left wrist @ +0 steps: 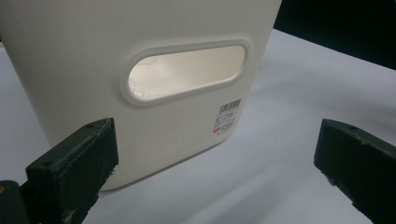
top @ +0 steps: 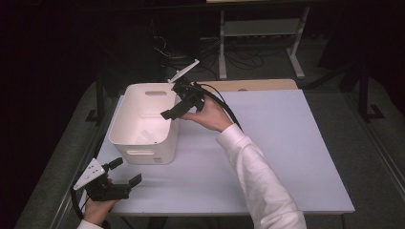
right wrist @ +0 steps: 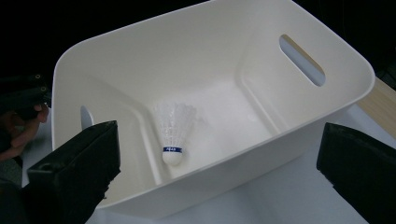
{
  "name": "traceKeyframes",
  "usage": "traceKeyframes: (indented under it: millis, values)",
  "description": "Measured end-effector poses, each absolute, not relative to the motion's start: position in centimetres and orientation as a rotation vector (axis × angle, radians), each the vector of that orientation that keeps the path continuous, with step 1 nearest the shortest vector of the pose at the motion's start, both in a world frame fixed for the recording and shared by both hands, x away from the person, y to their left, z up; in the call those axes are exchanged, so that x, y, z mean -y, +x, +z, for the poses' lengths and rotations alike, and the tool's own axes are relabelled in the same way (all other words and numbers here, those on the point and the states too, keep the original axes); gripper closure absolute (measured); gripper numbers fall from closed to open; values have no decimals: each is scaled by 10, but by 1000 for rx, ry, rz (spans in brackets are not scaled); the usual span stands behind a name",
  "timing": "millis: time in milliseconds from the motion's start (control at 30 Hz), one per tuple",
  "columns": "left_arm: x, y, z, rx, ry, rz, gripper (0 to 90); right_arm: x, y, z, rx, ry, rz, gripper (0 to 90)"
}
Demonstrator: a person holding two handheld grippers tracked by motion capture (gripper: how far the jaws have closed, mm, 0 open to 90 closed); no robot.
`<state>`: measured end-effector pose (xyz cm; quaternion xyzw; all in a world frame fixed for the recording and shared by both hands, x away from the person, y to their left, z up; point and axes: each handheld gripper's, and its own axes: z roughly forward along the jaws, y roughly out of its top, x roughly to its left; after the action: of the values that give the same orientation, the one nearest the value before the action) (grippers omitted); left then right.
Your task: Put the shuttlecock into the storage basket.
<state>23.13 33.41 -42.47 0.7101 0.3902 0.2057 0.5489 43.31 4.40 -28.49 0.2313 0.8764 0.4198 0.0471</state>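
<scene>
The step in hand looked like the release: the shuttlecock (right wrist: 173, 130) already lay inside the white plastic bin (top: 125, 125), and the right gripper (top: 175, 107) hung over the bin's rim at about three o'clock of it, jaws spread wide with nothing between them. In the right gripper view the shuttlecock rested on the bin's floor near the wall below the camera, at roughly seven o'clock of the floor's middle, its white feather skirt pointing up and away and its rounded white cork base, ringed by a thin blue band, turned toward the camera. It appeared clean and undamaged, though the skirt was too pale against the floor to judge in detail. The bin itself was a rounded, glossy tub with an oval handle slot in each end wall and a small barcode label (left wrist: 228, 116) on the near end; it stood on the pale table (top: 286, 157) at about ten o'clock of the table's middle. The left gripper (top: 126, 172) waited near the table's front left corner, at seven o'clock from the bin, jaws also wide and empty, aimed at the bin's near wall without touching it. The next move probably called for drawing the right gripper up and back clear of the rim without knocking the light bin.
</scene>
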Motion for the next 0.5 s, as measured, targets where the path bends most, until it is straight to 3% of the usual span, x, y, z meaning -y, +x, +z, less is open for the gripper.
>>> traceKeyframes:
  millis: [500]
  values:
    - [-335, 232, -425, -914, 1685, 477, 0, -15, 436, -292, -2649, 710, 1302, 0]
